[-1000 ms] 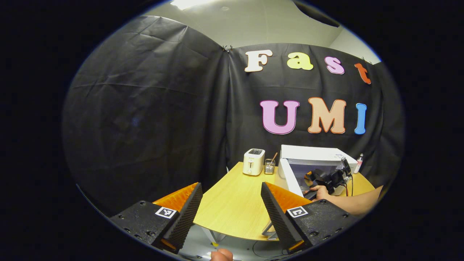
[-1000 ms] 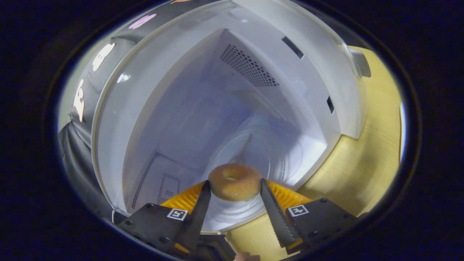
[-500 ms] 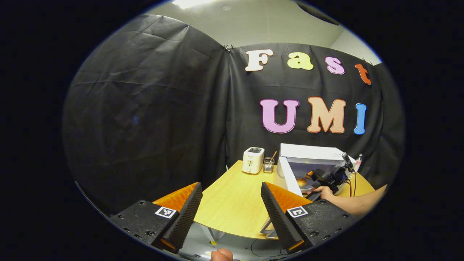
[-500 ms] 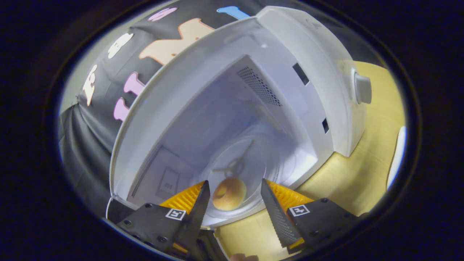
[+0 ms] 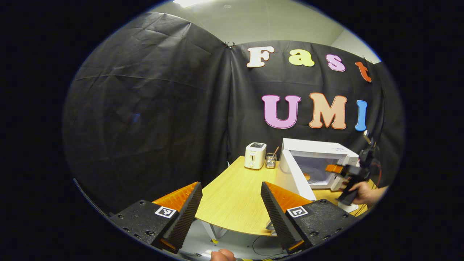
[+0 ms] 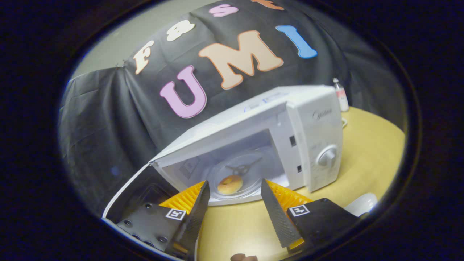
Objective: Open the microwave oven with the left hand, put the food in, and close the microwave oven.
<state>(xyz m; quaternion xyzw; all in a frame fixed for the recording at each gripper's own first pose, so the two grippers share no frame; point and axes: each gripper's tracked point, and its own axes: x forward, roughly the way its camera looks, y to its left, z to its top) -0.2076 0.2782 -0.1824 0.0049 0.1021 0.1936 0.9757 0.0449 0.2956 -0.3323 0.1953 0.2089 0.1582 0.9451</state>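
Microwave (image 6: 311, 119) stands open, door (image 6: 134, 192) swung toward 8 o'clock; doughnut (image 6: 230, 184) sits on its turntable; both the right gripper (image 6: 232, 203) and left gripper (image 5: 232, 206) gape empty; only closing remains.

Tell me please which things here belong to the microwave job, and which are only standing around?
For the job: microwave oven, its open door, doughnut on the glass turntable, left gripper, right gripper.

Only standing around: toaster, utensil holder, small bottle, white dish.
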